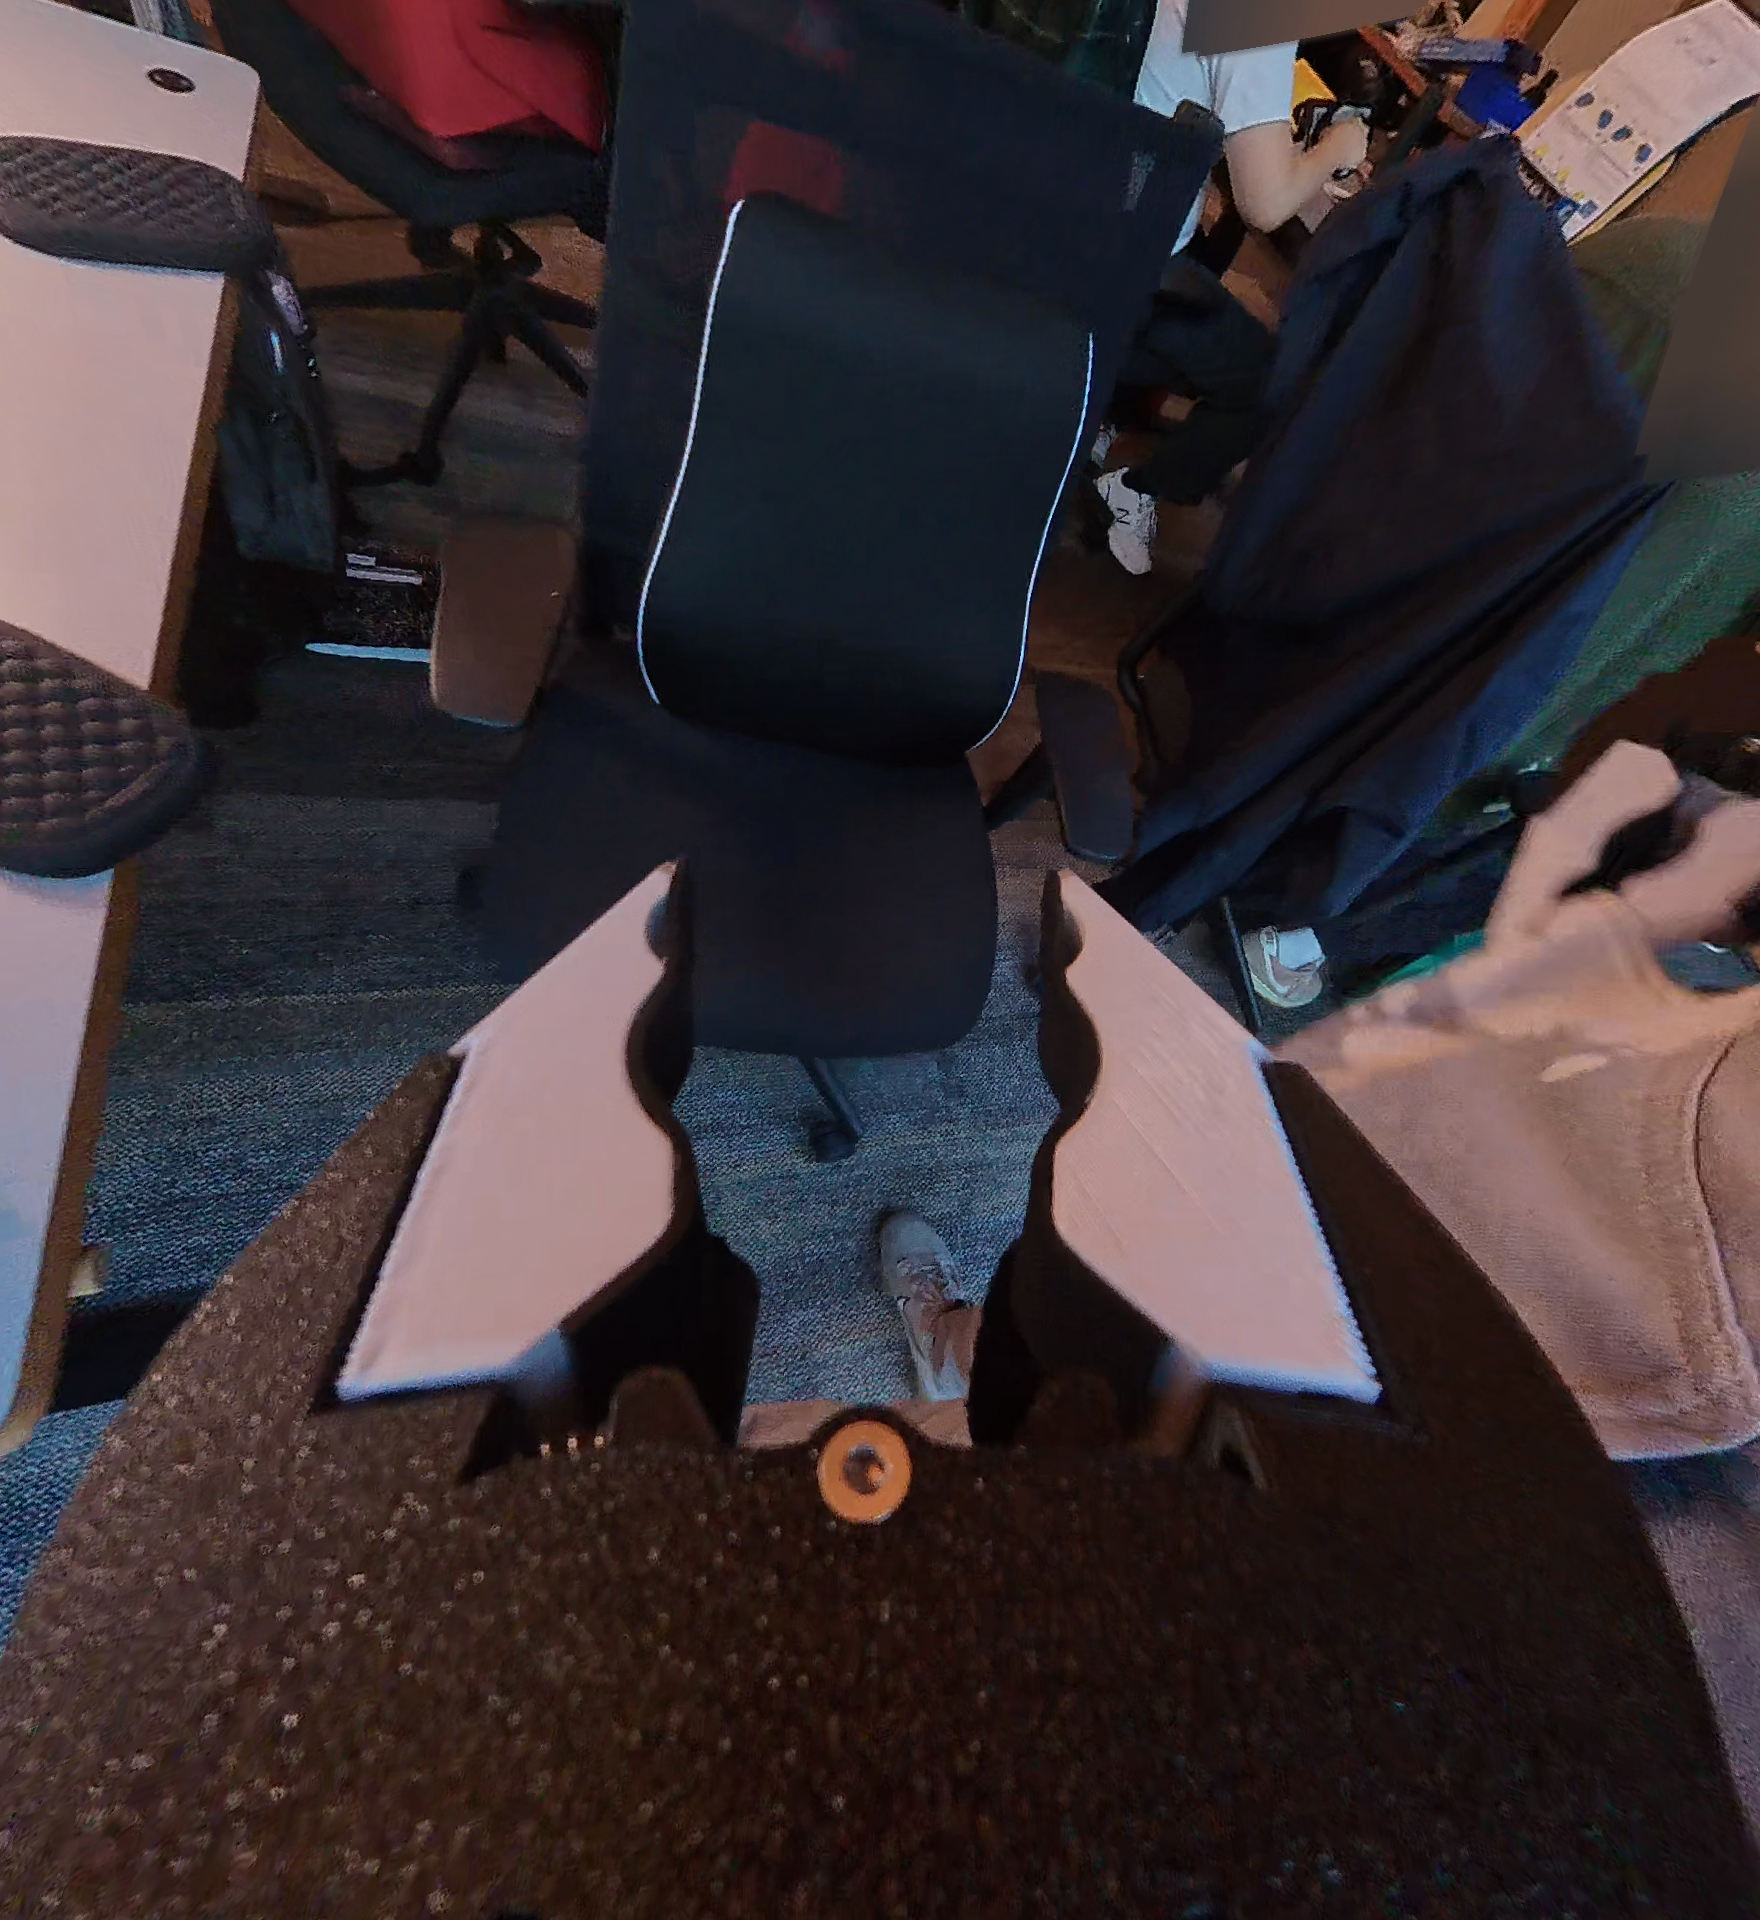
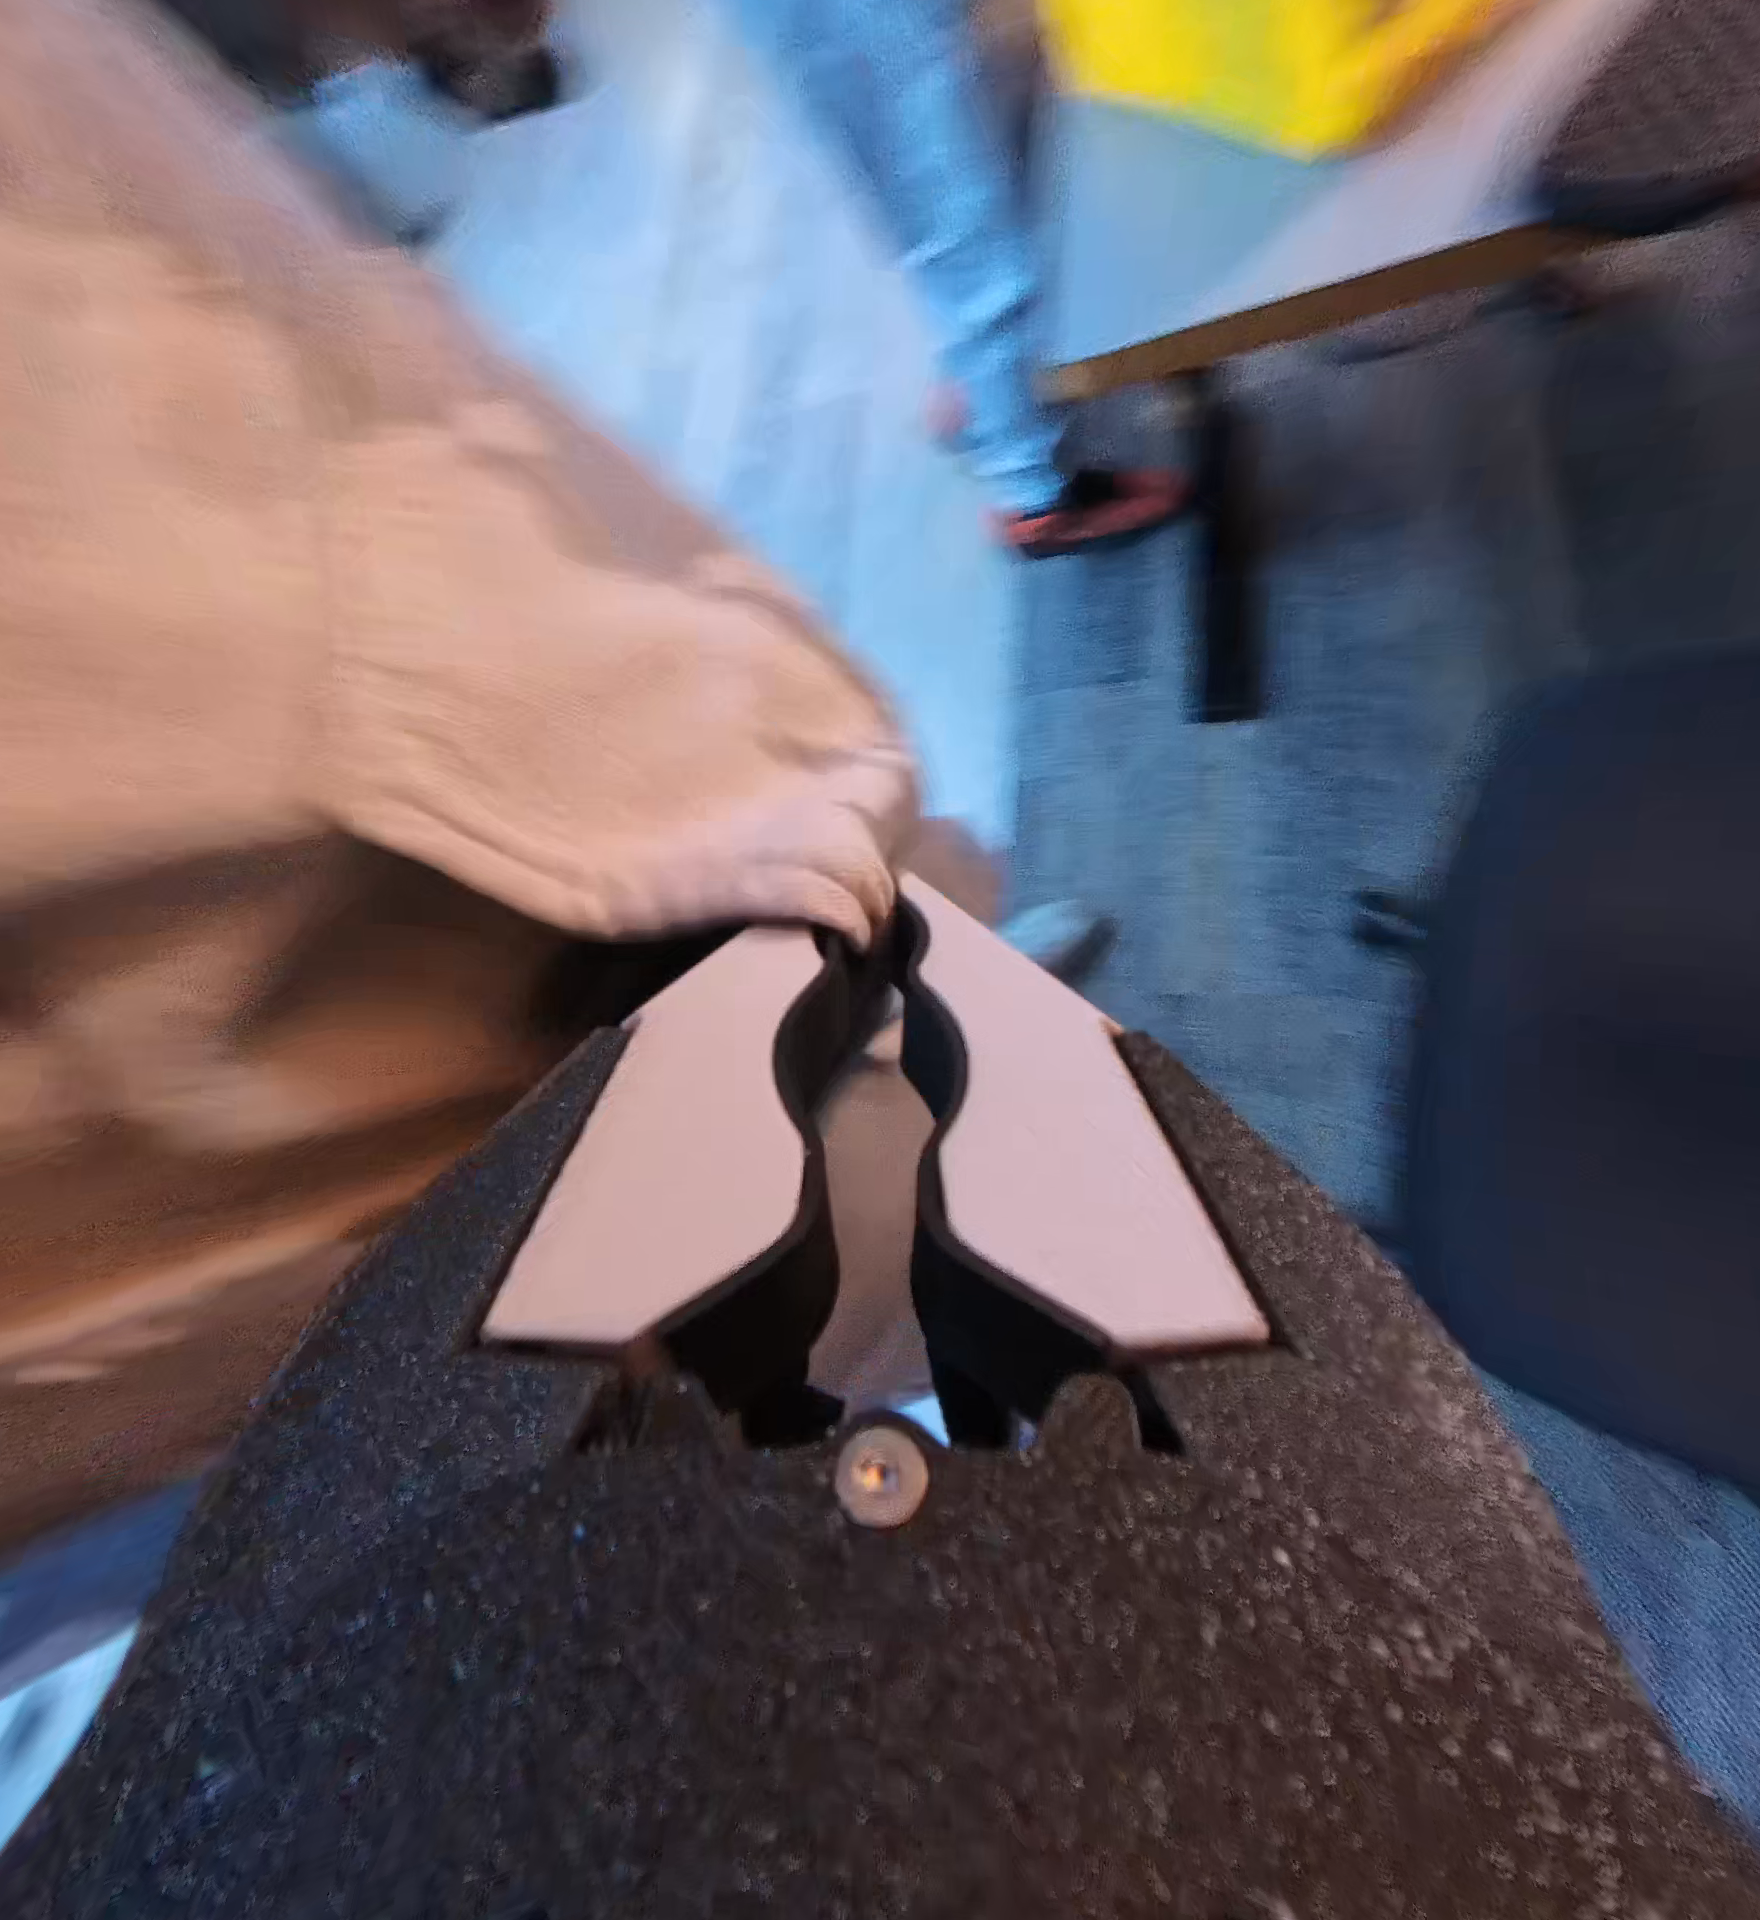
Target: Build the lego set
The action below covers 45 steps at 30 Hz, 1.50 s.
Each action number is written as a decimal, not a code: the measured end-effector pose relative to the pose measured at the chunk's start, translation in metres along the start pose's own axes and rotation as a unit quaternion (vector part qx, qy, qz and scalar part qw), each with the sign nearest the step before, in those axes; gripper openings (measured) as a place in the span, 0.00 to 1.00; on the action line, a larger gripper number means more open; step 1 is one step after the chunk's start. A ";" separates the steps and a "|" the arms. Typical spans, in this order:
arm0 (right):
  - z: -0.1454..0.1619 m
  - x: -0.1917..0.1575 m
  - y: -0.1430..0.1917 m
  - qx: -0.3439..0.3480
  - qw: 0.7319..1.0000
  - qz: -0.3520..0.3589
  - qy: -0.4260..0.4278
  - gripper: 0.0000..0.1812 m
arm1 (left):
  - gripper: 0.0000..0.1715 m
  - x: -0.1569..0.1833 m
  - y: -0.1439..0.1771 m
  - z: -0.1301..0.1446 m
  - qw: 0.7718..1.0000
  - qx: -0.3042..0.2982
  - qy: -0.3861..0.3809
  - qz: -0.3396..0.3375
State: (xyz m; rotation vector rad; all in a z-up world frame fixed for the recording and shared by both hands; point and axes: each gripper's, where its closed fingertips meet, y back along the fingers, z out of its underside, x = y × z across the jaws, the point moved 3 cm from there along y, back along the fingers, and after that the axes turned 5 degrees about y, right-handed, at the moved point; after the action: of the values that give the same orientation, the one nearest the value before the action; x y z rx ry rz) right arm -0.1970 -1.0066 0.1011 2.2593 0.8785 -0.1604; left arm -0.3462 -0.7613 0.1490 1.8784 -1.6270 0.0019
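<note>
My left gripper [image 1: 865, 904] is open and empty, held in the air over the seat of a black office chair [image 1: 845, 499] on grey carpet. A beige garment [image 1: 1541, 1164] hangs at the right of the left wrist view, and the other gripper [image 1: 1686, 873] grips its upper edge. In the right wrist view, which is blurred by motion, my right gripper [image 2: 881, 920] is shut on an edge of that beige garment [image 2: 388, 582], which spreads to the left of the fingers.
A white desk [image 1: 34, 436] with two black chair armrests [image 1: 117, 203] over it runs along the left. A chair draped with a dark blue jacket [image 1: 1416, 499] stands at the right. A person's shoe [image 1: 923, 1288] is on the carpet below. A table edge [image 2: 1323, 301] and a dark chair [image 2: 1634, 1039] are at the right. About 25 cm separates my left fingertips from my right.
</note>
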 end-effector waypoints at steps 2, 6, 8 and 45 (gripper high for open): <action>-0.017 -0.030 -0.025 -0.040 0.998 -0.020 0.042 0.00 | 0.38 -0.028 0.019 0.001 1.000 0.000 -0.001 0.009; -0.059 0.016 -0.010 0.006 0.991 0.105 -0.083 0.00 | 0.36 -0.082 0.049 0.012 0.999 -0.023 0.005 0.036; -0.064 -0.011 -0.048 -0.088 0.994 0.059 -0.040 0.00 | 0.36 -0.091 0.054 0.014 0.996 -0.055 -0.006 0.070; -0.041 0.046 0.022 0.053 0.995 0.066 -0.061 0.14 | 0.31 0.113 -0.040 -0.010 0.948 -0.161 -0.077 0.265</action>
State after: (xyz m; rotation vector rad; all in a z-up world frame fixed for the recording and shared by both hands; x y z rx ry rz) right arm -0.1527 -0.9666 0.1284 2.3692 0.6698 -0.2864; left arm -0.2806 -0.8564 0.1835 1.1836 -2.0541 -0.1774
